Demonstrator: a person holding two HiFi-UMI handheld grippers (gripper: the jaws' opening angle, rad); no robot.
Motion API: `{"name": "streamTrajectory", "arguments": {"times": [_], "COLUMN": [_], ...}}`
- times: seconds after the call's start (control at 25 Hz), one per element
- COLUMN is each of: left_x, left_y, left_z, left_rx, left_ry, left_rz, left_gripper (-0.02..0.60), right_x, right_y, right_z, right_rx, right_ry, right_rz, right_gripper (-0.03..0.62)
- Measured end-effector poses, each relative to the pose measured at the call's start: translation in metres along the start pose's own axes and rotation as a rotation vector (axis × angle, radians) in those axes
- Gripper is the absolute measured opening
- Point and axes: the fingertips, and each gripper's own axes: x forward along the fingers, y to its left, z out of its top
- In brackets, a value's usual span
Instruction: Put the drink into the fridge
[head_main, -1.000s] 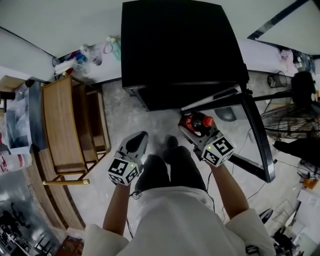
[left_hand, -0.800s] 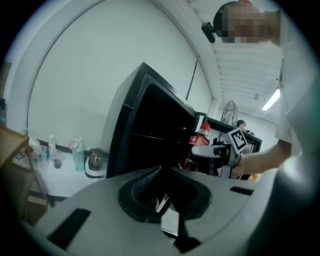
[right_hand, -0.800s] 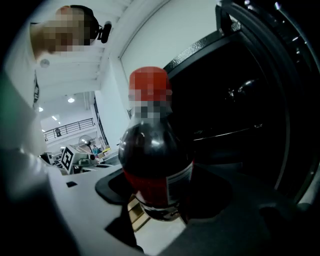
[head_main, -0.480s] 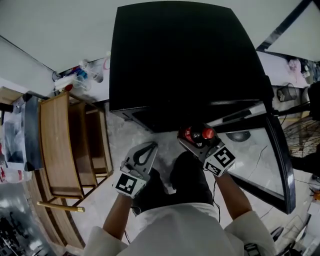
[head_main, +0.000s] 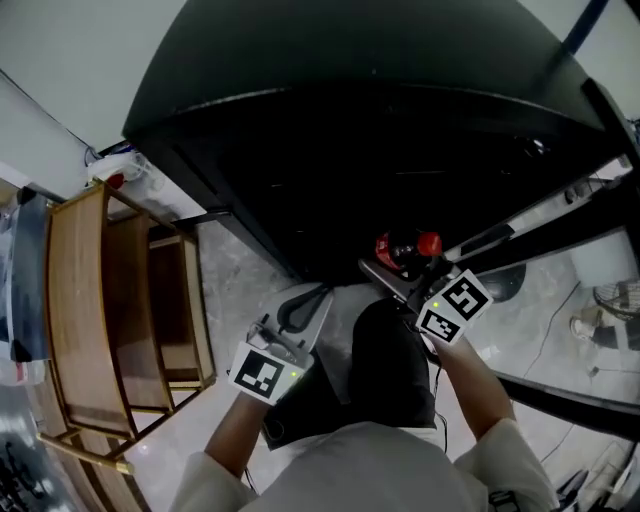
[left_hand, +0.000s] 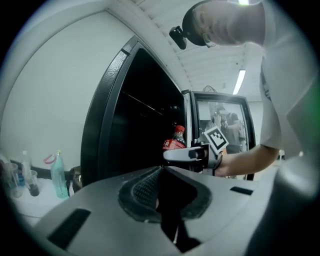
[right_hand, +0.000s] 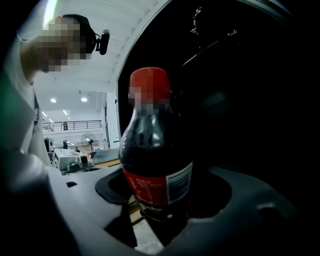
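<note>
A wooden shelf (head_main: 75, 290) stands at the far left. Right of it is the left gripper (head_main: 316, 296), empty, with its jaws pressed together at the tips, just in front of the black fridge (head_main: 400, 150). Close on its right, the right gripper (head_main: 392, 264) has its jaws clamped on the lower body of the bottle (head_main: 402, 248). The bottle is upright with its red cap on top, held off the floor at the fridge's dark opening. The glass door (head_main: 545, 218) stands open at the far right.
</note>
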Motion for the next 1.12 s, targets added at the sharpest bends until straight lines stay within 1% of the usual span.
{"name": "streamTrajectory", "arguments": {"times": [0.2,0.36,0.52,0.8,0.96,1.12], "left_x": [0.001,0.002,0.008,0.000,-0.004,-0.006], "left_y": [0.003,0.007,0.006,-0.008,-0.006,-0.008], "left_z": [-0.037,-0.057,-0.073,-0.092,-0.087,-0.081], "left_rx": [0.005,0.001,-0.013,-0.023,-0.019,-0.014], "left_ry": [-0.016,-0.021,-0.012,0.007,0.005,-0.005], "left_rz": [0.003,0.008,0.007,0.015,0.029,0.038], "left_gripper": [0.014,0.014,0.014,0.014,0.014,0.014], "right_x": [0.008,0.019,0.037,0.078,0.109,0.137], "right_y": [-0.020,-0.029,-0.038,-0.045,-0.041,-0.039], "right_z": [-0.026,-0.030,-0.027,-0.016,-0.016,-0.023], "right_rx": [-0.075,-0.121,-0.154,-0.196,-0.246,-0.264], "right_ry": [0.017,0.028,0.058,0.134,0.205,0.274], "right_rz": [-0.063,-0.094,-0.105,-0.074,-0.041,-0.015], "right_gripper": [0.307,0.307,0.307,0.307,0.307,0.307]}}
